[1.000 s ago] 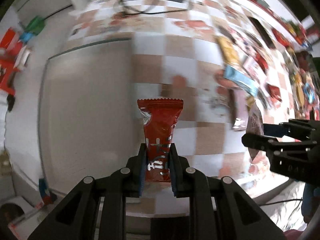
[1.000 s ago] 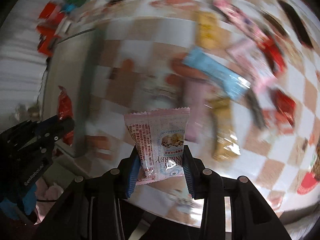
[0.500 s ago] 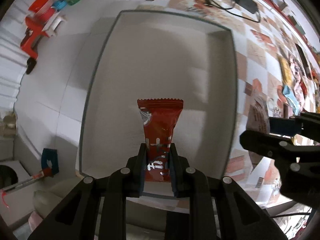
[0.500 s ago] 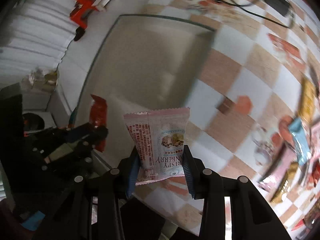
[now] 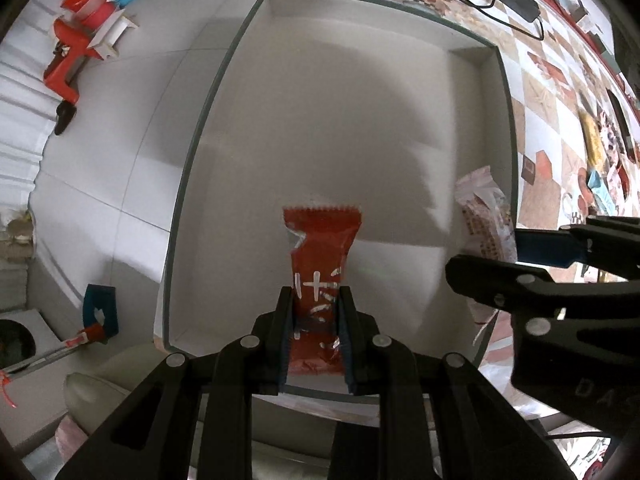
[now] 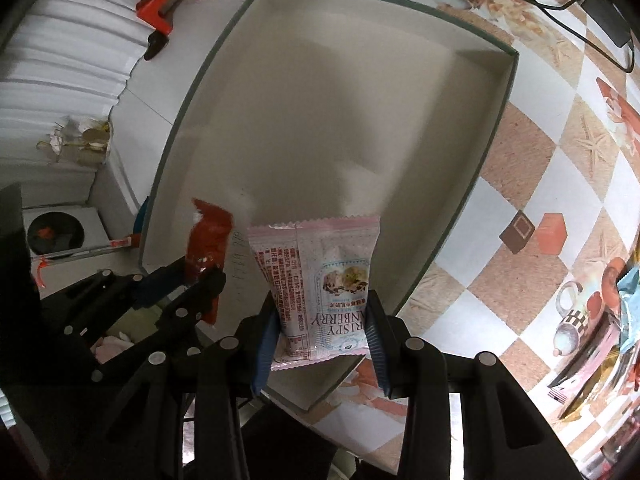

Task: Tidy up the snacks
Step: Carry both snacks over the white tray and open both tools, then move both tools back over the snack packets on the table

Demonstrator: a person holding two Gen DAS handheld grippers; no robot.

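A glossy red wrapper (image 5: 320,264) with crimped, saw-toothed ends is seen between the pads of the left gripper (image 5: 316,336), whose jaws are opening around it; the gripper is pointed straight down over the near part of a shallow, matte white rectangular tray (image 5: 192,168). To its right, a pale pink crinkled packet (image 6: 320,284) is clamped upright by the right gripper (image 6: 320,344), tilted steeply downward over the tray's near right edge, beside the checkered tablecloth (image 6: 560,168).

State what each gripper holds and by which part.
Left gripper, opening: red snack packet, lower end. Right gripper: pink cranberry snack packet, lower end.
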